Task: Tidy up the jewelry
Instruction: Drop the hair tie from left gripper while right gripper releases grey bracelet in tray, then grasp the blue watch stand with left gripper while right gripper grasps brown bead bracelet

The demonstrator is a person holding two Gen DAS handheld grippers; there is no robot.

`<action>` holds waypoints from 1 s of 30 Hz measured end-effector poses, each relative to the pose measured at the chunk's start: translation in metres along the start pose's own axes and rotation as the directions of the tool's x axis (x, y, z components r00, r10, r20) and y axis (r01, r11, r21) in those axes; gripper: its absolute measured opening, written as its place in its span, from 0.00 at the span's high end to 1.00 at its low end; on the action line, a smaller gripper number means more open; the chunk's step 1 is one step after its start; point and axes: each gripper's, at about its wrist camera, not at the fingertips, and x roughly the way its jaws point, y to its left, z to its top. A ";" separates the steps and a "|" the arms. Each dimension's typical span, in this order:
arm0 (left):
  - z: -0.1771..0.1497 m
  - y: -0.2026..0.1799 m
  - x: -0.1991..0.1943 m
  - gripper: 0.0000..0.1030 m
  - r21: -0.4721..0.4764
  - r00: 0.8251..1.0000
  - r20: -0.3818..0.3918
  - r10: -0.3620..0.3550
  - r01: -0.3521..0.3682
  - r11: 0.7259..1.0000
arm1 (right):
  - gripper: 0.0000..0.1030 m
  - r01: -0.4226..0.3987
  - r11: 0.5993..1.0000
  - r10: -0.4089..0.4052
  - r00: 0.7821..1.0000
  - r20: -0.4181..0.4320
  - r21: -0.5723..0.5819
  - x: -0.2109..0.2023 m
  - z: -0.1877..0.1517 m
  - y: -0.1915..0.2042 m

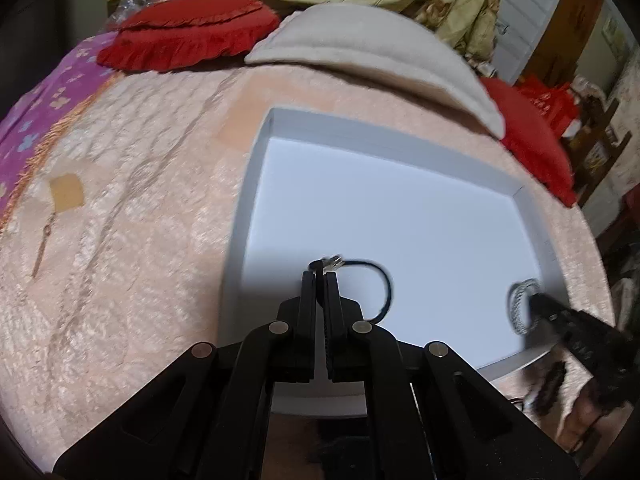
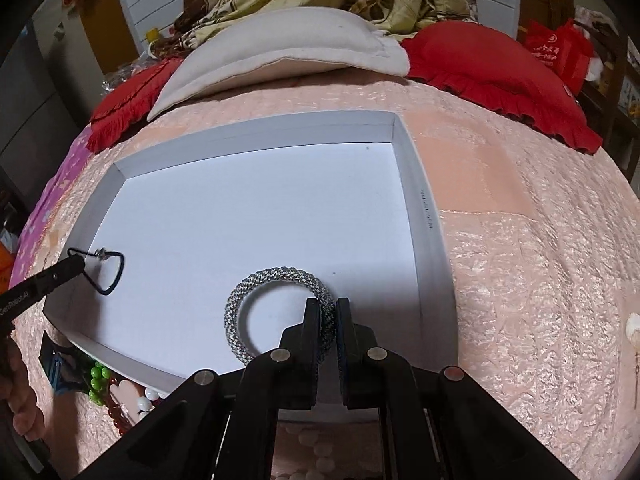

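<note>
A shallow white box (image 1: 256,184) (image 2: 424,208) lies on a pink bedspread. My left gripper (image 1: 320,274) is shut on a thin black cord loop with a small silver charm (image 1: 386,284), held over the box's near left part. In the right wrist view that black cord loop (image 2: 114,276) hangs from the left gripper (image 2: 78,260) at the box's left edge. My right gripper (image 2: 328,302) is shut on a woven silver-grey bracelet (image 2: 256,292), which rests low over the box floor. From the left wrist view the bracelet (image 1: 520,304) and right gripper (image 1: 536,300) are at the box's right end.
Beads in green, white and red (image 2: 100,380) lie on the bedspread near the box's front edge. A long thin earring (image 1: 44,240) lies far left. A cream pillow (image 1: 360,44) and red cushions (image 1: 188,32) (image 2: 492,76) sit behind the box.
</note>
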 end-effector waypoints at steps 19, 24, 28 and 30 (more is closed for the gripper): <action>-0.015 0.009 -0.049 0.52 -0.013 0.994 0.096 -0.052 0.053 0.998 | 0.53 -0.052 0.996 0.039 0.986 0.160 0.077 -0.058 -0.008 -0.017; -0.045 -0.002 -0.073 0.42 0.048 0.984 0.141 -0.105 0.099 0.994 | 0.53 -0.041 0.995 0.026 0.988 0.151 0.096 -0.077 -0.041 -0.028; -0.074 -0.011 -0.082 0.38 0.083 0.983 0.145 -0.116 0.105 0.991 | 0.53 -0.025 0.997 0.016 0.994 0.113 0.079 -0.082 -0.076 -0.034; -0.084 -0.016 -0.081 0.37 0.100 0.984 0.142 -0.103 0.090 0.991 | 0.53 -0.007 0.998 0.001 0.994 0.106 0.056 -0.084 -0.093 -0.035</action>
